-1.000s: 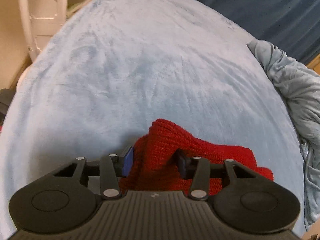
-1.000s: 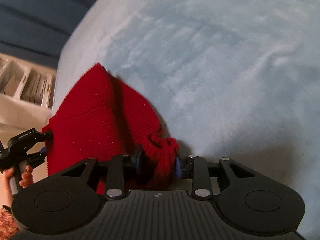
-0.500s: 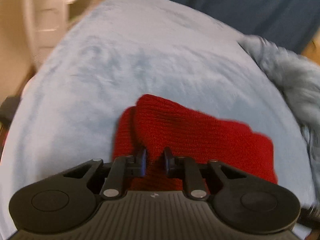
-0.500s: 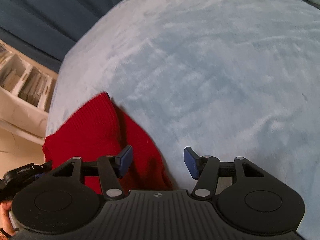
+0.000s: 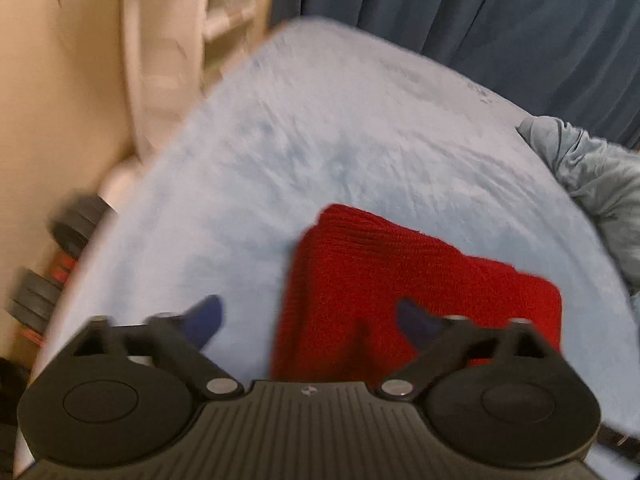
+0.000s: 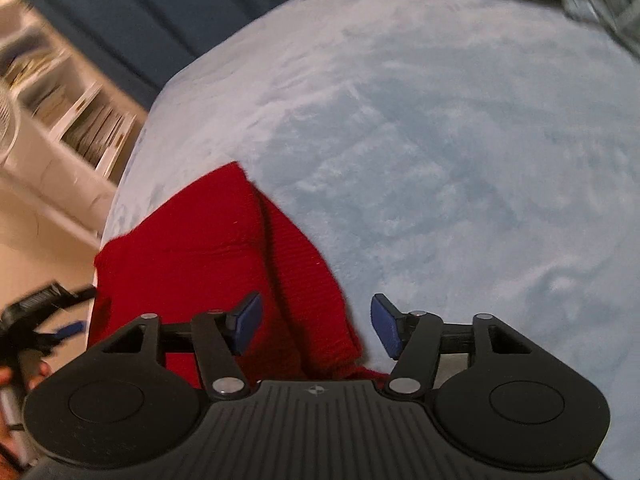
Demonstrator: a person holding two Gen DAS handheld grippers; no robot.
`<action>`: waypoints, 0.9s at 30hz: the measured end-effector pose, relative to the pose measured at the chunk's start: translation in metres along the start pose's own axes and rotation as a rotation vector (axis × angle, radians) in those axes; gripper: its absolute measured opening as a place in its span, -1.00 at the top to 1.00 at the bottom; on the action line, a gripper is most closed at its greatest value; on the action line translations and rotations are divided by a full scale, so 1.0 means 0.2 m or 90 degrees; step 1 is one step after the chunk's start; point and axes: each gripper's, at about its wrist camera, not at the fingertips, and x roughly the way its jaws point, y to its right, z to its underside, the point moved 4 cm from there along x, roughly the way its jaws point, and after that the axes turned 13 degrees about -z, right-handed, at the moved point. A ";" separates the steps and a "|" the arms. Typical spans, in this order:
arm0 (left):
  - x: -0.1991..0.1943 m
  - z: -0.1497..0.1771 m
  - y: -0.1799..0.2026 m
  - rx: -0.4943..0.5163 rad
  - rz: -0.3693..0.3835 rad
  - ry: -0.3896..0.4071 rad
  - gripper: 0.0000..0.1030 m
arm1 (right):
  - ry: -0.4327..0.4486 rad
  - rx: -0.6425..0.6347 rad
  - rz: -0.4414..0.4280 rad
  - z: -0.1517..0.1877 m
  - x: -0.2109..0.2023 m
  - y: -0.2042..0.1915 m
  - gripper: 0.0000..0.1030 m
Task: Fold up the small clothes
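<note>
A red knit garment (image 5: 400, 272) lies folded on the light blue blanket (image 5: 320, 140), near the bed's left edge. My left gripper (image 5: 308, 316) hovers over the garment's left edge. Its jaws are opening wide and the pads touch nothing. In the right wrist view the same red garment (image 6: 208, 256) lies at lower left. My right gripper (image 6: 316, 320) hangs above its right edge, jaws opening, clear of the cloth below them. The left gripper (image 6: 44, 320) shows blurred at that view's left edge, with a hand (image 6: 16, 376) on it.
A crumpled grey-blue cloth (image 5: 596, 184) lies at the blanket's far right. A dark blue curtain (image 5: 480, 20) hangs behind the bed. A white shelf (image 6: 80, 128) stands beyond the left edge, and dark weights (image 5: 68, 232) lie on the floor there.
Both grippers let go of the red garment and opened. The left one squeezed shut, then sprang wide and drew back leftward. The right one rose and rolled. The garment now lies flat and folded.
</note>
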 end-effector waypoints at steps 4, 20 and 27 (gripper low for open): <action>-0.41 0.22 -0.06 0.055 -0.063 0.058 -0.99 | -0.002 -0.199 0.013 0.10 -0.18 -0.24 -0.56; -1.28 0.86 0.14 0.093 -0.065 0.076 -0.99 | 0.018 -0.292 0.033 0.56 -0.72 -0.53 -0.73; -1.38 0.90 0.13 0.086 -0.076 0.077 -0.99 | 0.017 -0.311 0.030 0.59 -0.76 -0.58 -0.73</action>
